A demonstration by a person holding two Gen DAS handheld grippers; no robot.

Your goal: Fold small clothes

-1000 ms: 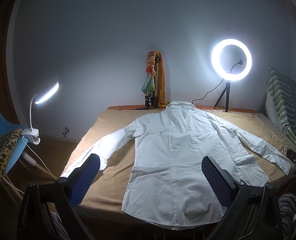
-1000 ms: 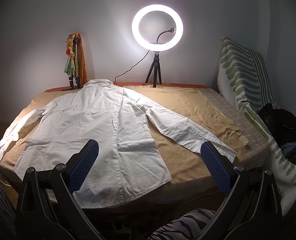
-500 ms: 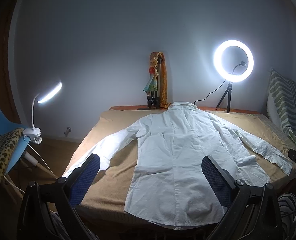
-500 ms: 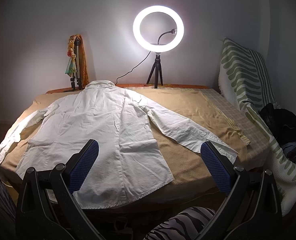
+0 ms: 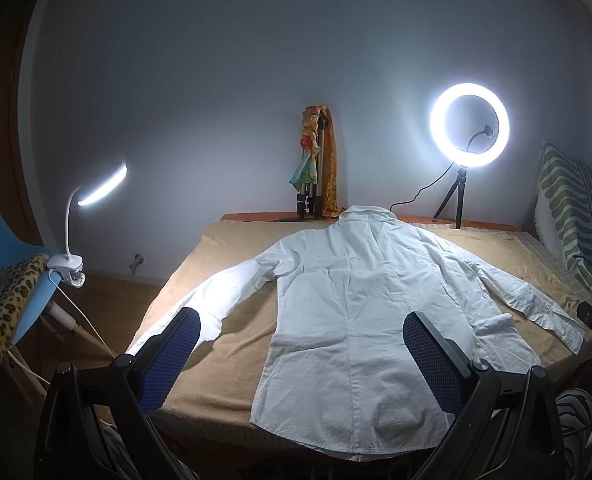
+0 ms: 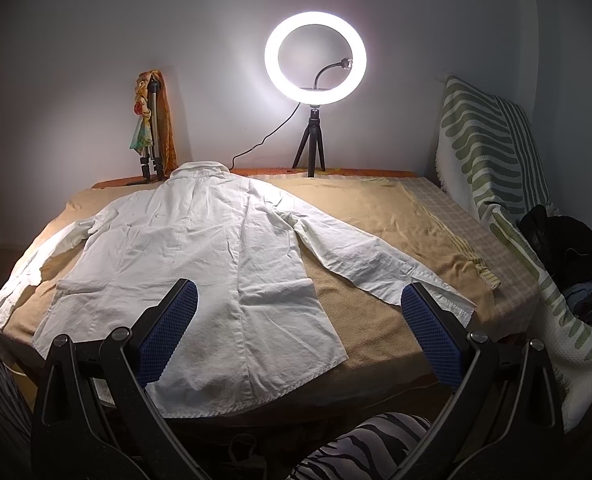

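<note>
A white long-sleeved shirt [image 5: 359, 320] lies flat on the tan-covered table [image 5: 232, 344], collar at the far end, hem at the near edge, both sleeves spread out. It also shows in the right wrist view [image 6: 200, 264]. My left gripper [image 5: 299, 344] is open and empty, held above the near edge over the shirt's hem and left sleeve. My right gripper [image 6: 297, 316] is open and empty, held above the near edge over the shirt's lower right side and right cuff. Neither touches the cloth.
A lit ring light on a tripod [image 6: 315, 60] and a folded tripod draped with cloth [image 6: 152, 128] stand at the table's far edge. A clip lamp [image 5: 96, 188] is on a blue chair at left. A striped green blanket [image 6: 491, 168] and dark clothes [image 6: 563, 240] lie right.
Both grippers have risen and drawn back a little, so the shirt sits slightly lower in both views. Both stay open. The shirt has not moved.
</note>
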